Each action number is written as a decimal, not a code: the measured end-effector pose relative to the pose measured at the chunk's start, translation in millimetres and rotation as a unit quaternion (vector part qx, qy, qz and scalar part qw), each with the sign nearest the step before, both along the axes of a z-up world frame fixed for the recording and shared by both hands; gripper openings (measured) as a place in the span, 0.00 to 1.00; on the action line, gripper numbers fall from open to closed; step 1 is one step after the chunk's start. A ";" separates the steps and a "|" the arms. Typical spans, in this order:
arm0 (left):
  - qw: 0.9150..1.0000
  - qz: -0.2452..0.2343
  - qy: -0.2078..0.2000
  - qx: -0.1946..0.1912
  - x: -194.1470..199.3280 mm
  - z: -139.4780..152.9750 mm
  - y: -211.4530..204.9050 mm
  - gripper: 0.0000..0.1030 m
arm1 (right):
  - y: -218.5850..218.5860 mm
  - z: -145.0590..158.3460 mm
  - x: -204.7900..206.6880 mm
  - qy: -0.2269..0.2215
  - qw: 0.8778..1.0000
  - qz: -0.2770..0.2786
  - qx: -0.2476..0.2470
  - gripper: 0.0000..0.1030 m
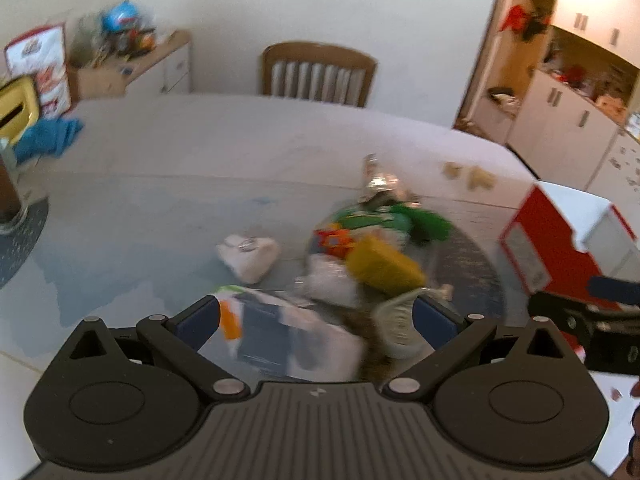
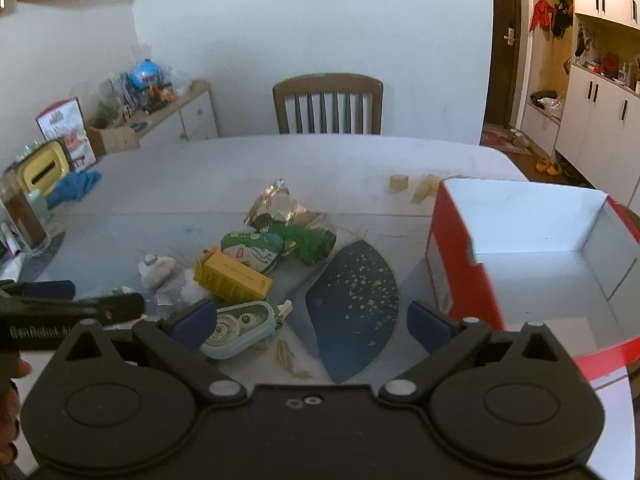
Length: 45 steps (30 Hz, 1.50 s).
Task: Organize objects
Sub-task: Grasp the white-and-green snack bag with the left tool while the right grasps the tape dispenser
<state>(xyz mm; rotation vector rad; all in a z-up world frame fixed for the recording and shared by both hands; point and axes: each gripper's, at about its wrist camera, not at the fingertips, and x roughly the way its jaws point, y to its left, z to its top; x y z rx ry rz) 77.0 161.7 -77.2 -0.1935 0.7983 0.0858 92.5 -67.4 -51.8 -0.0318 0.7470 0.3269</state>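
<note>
A heap of small items lies on the table: a yellow box (image 2: 231, 279), a green snack bag (image 2: 256, 250), a silver foil wrapper (image 2: 280, 206), a white lump (image 2: 157, 270) and a pale blue case with gears (image 2: 240, 329). My right gripper (image 2: 314, 322) hovers open above the case and a dark blue mat (image 2: 354, 308). In the blurred left wrist view my left gripper (image 1: 316, 320) stands open over a blue and white packet (image 1: 280, 336), with the yellow box (image 1: 384, 266) just beyond. An empty red and white box (image 2: 532, 264) sits on the right.
A wooden chair (image 2: 328, 102) stands behind the table. At the left edge are a blue cloth (image 2: 74, 186), a yellow container (image 2: 42, 170) and a glass jar (image 2: 22, 212). Two beige pieces (image 2: 412, 186) lie near the box. Cabinets (image 2: 592, 120) fill the right.
</note>
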 end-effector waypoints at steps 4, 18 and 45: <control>0.999 0.014 0.031 -0.013 12.5 -14.8 18.2 1.00 | 19.4 -20.6 16.6 0.029 0.999 0.009 -0.011 0.98; 0.995 0.018 0.093 -0.037 38.6 -53.1 43.5 0.99 | 68.3 -63.8 59.1 0.083 0.995 -0.032 -0.036 0.97; 0.990 -0.039 0.081 -0.107 32.8 -57.0 56.2 0.33 | 78.4 -74.1 73.5 0.157 0.986 -0.029 0.040 0.56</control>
